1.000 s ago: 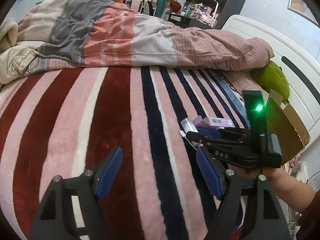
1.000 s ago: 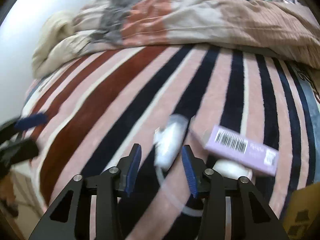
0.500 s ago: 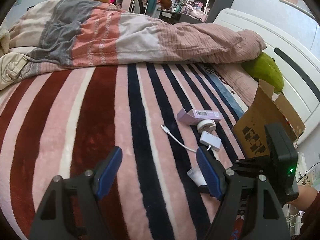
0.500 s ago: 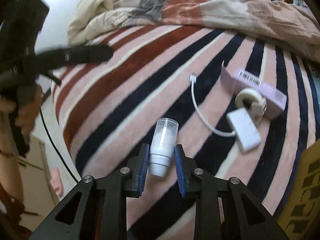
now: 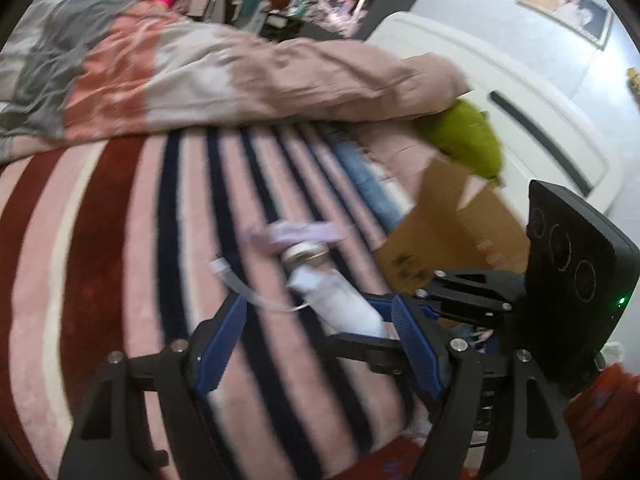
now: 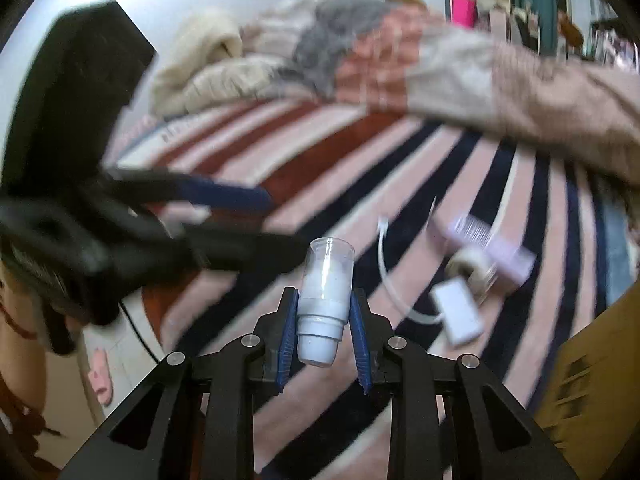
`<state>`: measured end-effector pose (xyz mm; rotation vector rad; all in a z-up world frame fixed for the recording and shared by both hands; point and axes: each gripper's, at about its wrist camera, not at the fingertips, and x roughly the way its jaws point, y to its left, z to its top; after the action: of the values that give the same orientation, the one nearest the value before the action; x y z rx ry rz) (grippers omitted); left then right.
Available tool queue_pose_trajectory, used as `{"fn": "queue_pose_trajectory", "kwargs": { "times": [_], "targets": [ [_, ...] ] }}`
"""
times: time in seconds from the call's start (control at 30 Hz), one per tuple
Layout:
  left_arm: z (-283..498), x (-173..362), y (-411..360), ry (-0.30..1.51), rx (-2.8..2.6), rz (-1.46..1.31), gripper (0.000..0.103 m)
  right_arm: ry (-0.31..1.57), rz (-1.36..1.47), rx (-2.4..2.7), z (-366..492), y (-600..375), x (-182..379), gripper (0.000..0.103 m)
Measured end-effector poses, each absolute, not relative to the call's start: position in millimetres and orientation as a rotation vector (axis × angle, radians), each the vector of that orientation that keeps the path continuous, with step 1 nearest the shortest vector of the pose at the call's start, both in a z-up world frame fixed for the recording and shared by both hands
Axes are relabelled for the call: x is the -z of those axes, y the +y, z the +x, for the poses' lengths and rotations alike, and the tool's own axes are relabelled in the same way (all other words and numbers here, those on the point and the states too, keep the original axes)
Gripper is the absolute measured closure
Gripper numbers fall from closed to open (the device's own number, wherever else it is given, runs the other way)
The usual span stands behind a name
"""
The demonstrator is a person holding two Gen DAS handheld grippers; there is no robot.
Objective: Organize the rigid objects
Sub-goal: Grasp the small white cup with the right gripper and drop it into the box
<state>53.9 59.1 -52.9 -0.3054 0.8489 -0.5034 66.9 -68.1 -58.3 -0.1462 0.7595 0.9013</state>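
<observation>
While the right hand-held gripper (image 6: 323, 330) clamps a white bottle (image 6: 325, 296), a striped blanket (image 6: 320, 160) covers the bed.

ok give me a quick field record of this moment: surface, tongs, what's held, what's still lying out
surface: striped blanket
right tongs: shut on white bottle
left tongs: open, nothing gripped, jaws have just been closing a little
lying out: purple box, tape roll, white adapter with cable
container: cardboard box at the blanket's edge
</observation>
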Motion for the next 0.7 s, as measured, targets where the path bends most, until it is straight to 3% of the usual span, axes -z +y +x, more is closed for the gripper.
{"fn": "queue_pose_trajectory", "kwargs": {
  "times": [0.13,0.23,0.53,0.7],
  "targets": [
    [57,21,29,0.797,0.580,-0.294,0.063,0.652,-0.121,-0.875,59,-96,23,0.082],
    [66,0,-4,0.777,0.608,-0.245,0.070,0.604,-0.111,-0.843,55,-125,9,0.082],
    [110,-12,-127,0.851,0.720,-0.136,0.070,0.608,-0.040,-0.677,71,-228,3,0.082],
    [136,7,-177,0.976,0.739,-0.110,0.070,0.723,0.005,-0.615,91,-272,18,0.082]
  ]
}}
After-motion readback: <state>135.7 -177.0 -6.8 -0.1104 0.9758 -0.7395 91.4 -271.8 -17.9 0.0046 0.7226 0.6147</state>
